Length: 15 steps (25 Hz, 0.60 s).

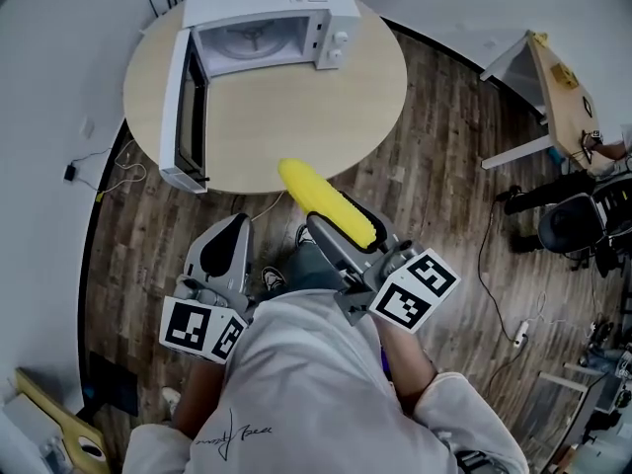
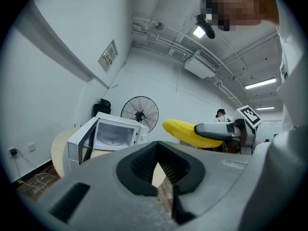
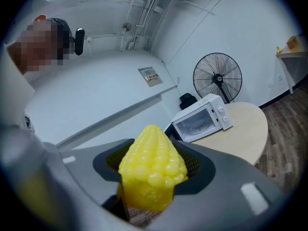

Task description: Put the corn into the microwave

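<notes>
Only the head view takes in the whole round pale wooden surface (image 1: pixel 296 117) and the white microwave (image 1: pixel 262 18), its door swung open. The left hand-held gripper (image 1: pixel 235 227) is nearly closed and empty. The right hand-held gripper (image 1: pixel 348 227) clamps the yellow corn cob (image 1: pixel 316 197), whose rear end is hidden. Its tip points towards the microwave, over the surface's near edge.

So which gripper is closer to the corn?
Right. The right gripper is clamped on the corn; the left gripper holds nothing, apart on the corn's left.
</notes>
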### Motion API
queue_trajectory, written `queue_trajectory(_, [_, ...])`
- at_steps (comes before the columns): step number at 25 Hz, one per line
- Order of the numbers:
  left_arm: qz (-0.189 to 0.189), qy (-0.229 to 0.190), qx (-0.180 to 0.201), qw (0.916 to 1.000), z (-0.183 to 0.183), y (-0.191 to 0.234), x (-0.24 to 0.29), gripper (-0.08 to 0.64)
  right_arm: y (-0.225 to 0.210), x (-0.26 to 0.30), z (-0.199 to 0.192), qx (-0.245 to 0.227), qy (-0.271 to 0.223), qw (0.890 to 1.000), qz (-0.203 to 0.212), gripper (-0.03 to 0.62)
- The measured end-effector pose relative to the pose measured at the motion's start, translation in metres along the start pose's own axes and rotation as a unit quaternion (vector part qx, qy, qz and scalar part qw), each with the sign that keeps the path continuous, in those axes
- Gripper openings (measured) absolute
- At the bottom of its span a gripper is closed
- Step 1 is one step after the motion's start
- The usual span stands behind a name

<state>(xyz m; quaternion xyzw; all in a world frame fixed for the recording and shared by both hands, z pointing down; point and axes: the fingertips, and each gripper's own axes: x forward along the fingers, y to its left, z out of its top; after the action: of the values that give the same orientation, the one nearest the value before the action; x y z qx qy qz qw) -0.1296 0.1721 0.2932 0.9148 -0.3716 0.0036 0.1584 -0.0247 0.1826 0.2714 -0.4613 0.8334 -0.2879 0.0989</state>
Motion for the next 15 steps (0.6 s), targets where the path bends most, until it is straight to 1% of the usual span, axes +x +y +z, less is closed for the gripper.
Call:
queue_trajectory(8, [0.013,-0.002,0.001,0.9999,0.011,0.017,0.041,-0.006,-0.034,0.031,0.024,0.002,0.001,1.000,0.014,0.261])
queue_trajectory(15, [0.021,-0.007,0.003,0.9997,0.030,0.036,0.094,-0.006,-0.072,0.067,0.056,0.007,0.004,1.000,0.027,0.261])
